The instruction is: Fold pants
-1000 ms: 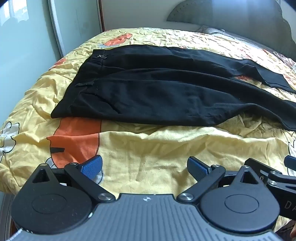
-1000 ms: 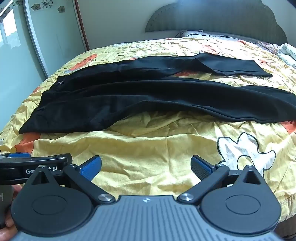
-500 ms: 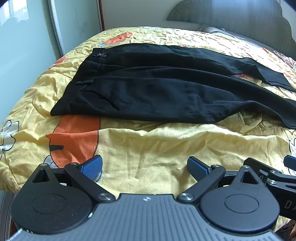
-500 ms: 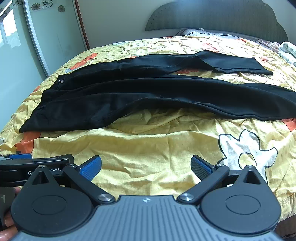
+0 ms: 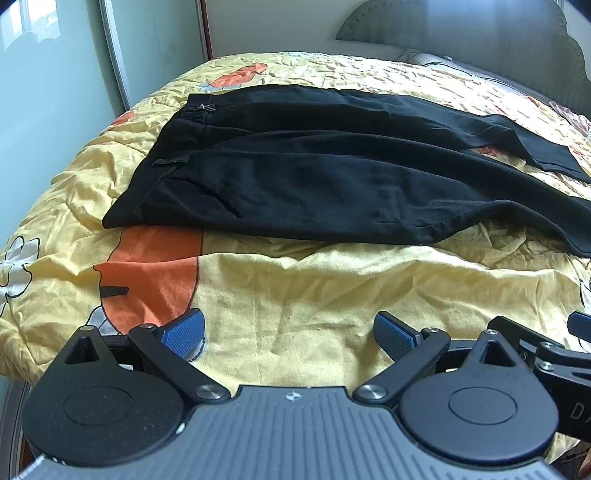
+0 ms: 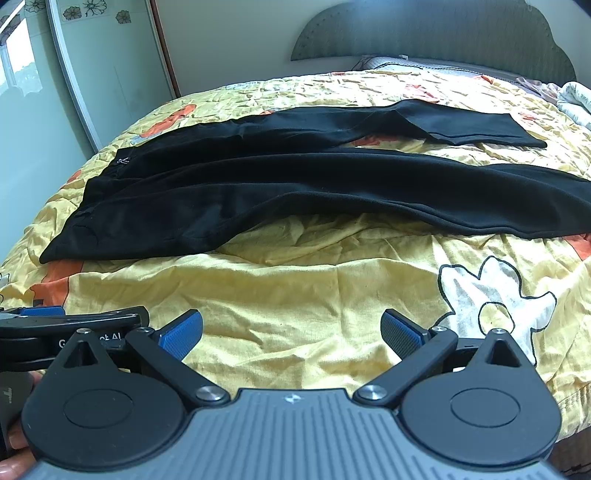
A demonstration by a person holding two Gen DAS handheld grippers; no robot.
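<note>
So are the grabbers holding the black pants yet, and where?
No, nothing is held. The left gripper and right gripper are both open above the yellow bedspread, short of the pants.

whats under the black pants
The black pants lie spread on a yellow quilt with orange and white prints. An orange patch runs under the waist corner; the rest beneath is covered.

- Ahead of me, a wrinkled yellow bedspread [image 5: 332, 288] with orange and white flower prints.
- Behind it, a grey headboard [image 6: 436, 33].
- To my left, a mirrored wardrobe door [image 6: 110, 62].
</note>
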